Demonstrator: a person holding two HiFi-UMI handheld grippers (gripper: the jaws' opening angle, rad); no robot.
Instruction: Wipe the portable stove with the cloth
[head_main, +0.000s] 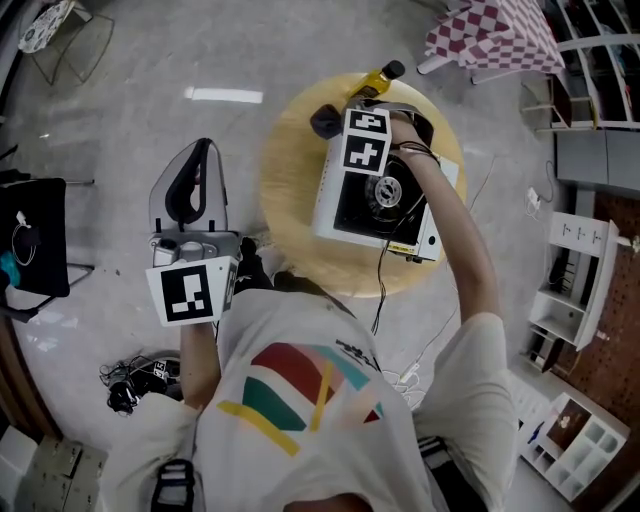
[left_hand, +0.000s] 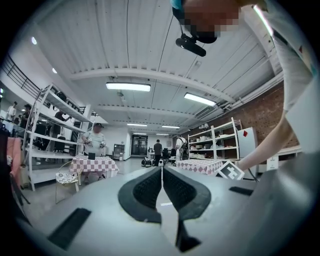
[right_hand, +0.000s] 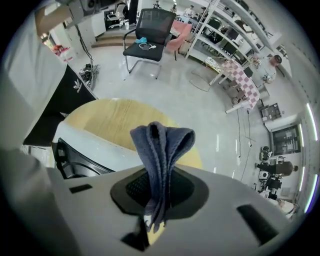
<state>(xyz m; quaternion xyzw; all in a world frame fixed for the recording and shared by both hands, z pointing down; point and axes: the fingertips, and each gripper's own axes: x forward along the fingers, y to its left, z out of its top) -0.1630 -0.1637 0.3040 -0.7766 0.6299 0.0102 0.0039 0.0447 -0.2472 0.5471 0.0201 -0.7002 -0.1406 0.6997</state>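
Note:
The portable stove (head_main: 385, 195), white with a black top and a round burner, sits on a round wooden table (head_main: 290, 170). My right gripper (head_main: 338, 125) hovers over the stove's far left corner, shut on a dark blue-grey cloth (head_main: 323, 120). In the right gripper view the cloth (right_hand: 162, 145) stands up folded from my right gripper (right_hand: 157, 186), above the stove's white edge (right_hand: 95, 145) and the table (right_hand: 120, 117). My left gripper (head_main: 200, 160) is off the table over the floor, shut and empty. In its own view the left gripper (left_hand: 162, 176) points out into the room.
A yellow bottle (head_main: 378, 80) stands at the table's far edge. A cord (head_main: 380, 290) hangs from the stove's near side. A black chair (head_main: 30, 235) is at the left, tangled cables (head_main: 130, 375) lie on the floor, a checkered table (head_main: 490, 30) and white shelves (head_main: 580, 290) are at the right.

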